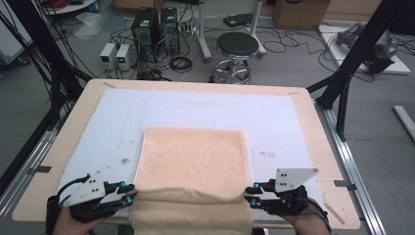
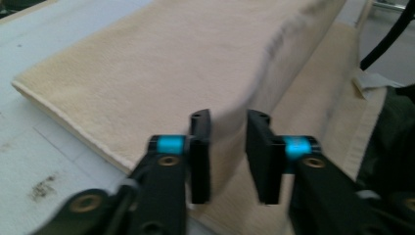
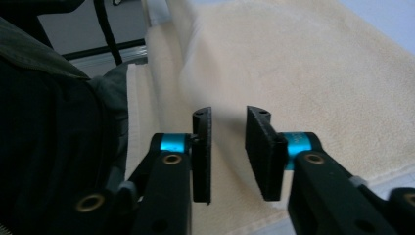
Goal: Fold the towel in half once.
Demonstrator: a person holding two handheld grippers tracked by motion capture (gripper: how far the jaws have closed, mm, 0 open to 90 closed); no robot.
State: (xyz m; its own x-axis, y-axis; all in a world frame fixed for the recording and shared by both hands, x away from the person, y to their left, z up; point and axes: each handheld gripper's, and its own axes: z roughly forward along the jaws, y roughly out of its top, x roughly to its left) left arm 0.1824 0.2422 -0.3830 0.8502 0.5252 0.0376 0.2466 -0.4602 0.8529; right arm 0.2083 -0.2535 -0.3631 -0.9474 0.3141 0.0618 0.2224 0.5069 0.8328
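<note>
You were in the middle of folding the peach towel [image 1: 193, 156], which lay on the white mat [image 1: 274, 117] of the wooden table [image 1: 63, 142], with its near part hanging over the table edge toward you. At the left, your left gripper [image 1: 129, 194] stood at the left end of the raised fold near the table edge. In the left gripper view its jaws were partly apart, and the towel's fold [image 2: 230, 132] ran between them, but the pads did not seem to press on it — I judge the cloth was already let go or almost. In the middle, the fold sagged between the two tools and looked blurred, so I cannot tell if it had settled on the layer under it. At the right, your right gripper [image 1: 250, 194] stood at the other end of the same fold, and in the right gripper view its jaws were also partly apart with soft cloth [image 3: 227, 122] between them, not clamped as far as I can see. The next move — in my judgement — called for drawing both grippers clear without dragging the edge, then checking that the corners matched before the next fold.
</note>
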